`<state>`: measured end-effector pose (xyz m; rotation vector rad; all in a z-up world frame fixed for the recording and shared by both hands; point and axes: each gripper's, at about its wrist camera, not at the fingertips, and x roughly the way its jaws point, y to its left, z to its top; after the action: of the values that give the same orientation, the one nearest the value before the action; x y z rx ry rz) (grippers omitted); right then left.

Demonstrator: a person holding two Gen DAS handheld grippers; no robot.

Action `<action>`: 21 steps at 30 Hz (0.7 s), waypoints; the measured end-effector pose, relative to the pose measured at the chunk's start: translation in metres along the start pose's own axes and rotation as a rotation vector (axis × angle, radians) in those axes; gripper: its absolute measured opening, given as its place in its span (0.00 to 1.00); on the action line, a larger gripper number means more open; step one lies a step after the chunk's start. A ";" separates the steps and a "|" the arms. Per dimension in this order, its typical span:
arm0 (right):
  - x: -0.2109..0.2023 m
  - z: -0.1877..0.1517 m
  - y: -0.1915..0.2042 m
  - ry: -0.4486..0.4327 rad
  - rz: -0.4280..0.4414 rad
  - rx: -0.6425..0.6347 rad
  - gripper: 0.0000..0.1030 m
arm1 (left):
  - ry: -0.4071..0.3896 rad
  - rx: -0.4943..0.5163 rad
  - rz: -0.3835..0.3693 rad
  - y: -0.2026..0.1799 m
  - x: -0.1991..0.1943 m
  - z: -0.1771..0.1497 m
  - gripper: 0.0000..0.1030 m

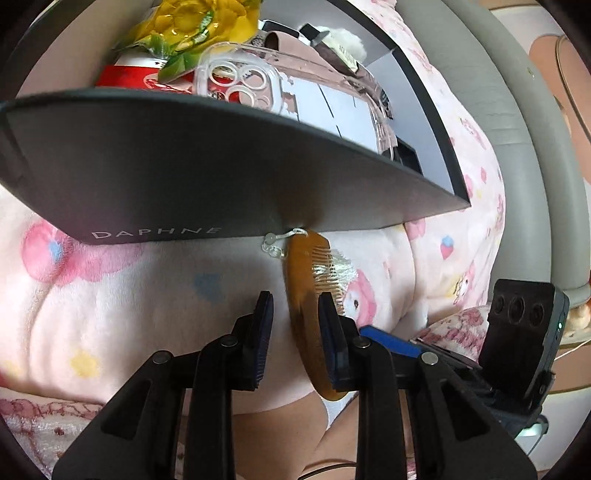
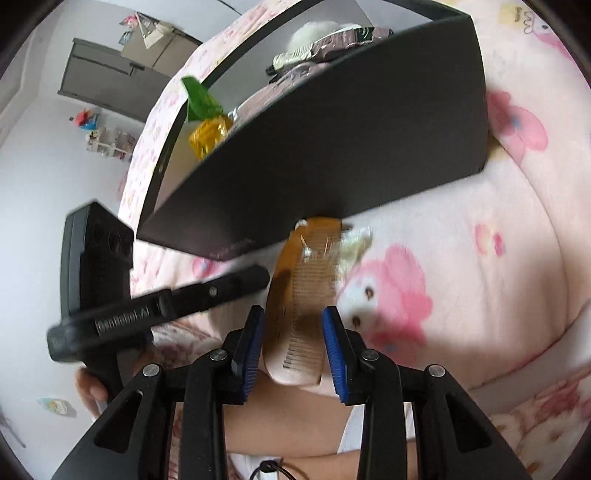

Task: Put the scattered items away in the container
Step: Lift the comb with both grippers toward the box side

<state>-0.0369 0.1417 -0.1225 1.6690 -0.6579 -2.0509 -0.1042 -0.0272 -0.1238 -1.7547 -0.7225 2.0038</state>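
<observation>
My left gripper (image 1: 295, 306) stands part open with the amber comb (image 1: 306, 295) between its blue pads; the comb's spine lies against the right-hand pad, while a gap shows at the other, so I cannot call it a firm grip. My right gripper (image 2: 293, 321) is also part open around the same comb (image 2: 299, 295), its toothed end low between the pads, and I cannot tell whether either pad presses it. In the right wrist view the left gripper's black finger (image 2: 221, 288) reaches in from the left beside the comb.

The comb is translucent brown, curved along its back, with fine teeth and a white cord with a clear bead (image 1: 275, 242) at its far end. That end sits right at the near wall of the dark grey box (image 1: 184, 177), which blocks the way ahead. The comb lies on the pink cartoon-print blanket (image 1: 110, 288).

Inside the box: a clear phone case (image 1: 258, 85), a yellow and green wrapper (image 1: 192, 26), a red can (image 1: 125, 72) and a brown packet (image 2: 343, 44).
</observation>
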 end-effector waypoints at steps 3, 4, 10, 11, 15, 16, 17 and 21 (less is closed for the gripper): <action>0.010 -0.008 0.006 0.026 -0.039 -0.018 0.29 | 0.001 0.001 0.004 0.001 0.000 -0.002 0.23; 0.014 -0.011 0.008 0.039 -0.047 -0.023 0.29 | 0.002 -0.003 -0.003 0.002 0.000 -0.003 0.23; 0.036 -0.023 0.025 0.065 -0.010 -0.045 0.30 | -0.059 0.071 -0.008 -0.008 -0.013 -0.011 0.25; 0.042 -0.021 0.031 0.081 0.053 -0.039 0.30 | -0.076 0.084 -0.013 -0.010 -0.017 -0.013 0.25; 0.047 -0.023 0.060 0.071 0.057 -0.166 0.30 | -0.141 0.050 0.055 0.001 -0.033 -0.019 0.25; 0.045 -0.023 0.061 0.063 0.050 -0.178 0.30 | -0.130 0.030 0.047 0.006 -0.035 -0.021 0.25; 0.040 -0.020 0.058 0.046 0.036 -0.159 0.30 | -0.121 0.019 0.046 0.009 -0.035 -0.023 0.25; 0.023 -0.007 0.041 -0.043 -0.054 -0.082 0.30 | -0.090 -0.027 0.113 0.009 -0.030 -0.028 0.30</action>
<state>-0.0339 0.0952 -0.1172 1.6177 -0.5395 -2.1271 -0.0712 -0.0483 -0.1074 -1.7668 -0.6952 2.1694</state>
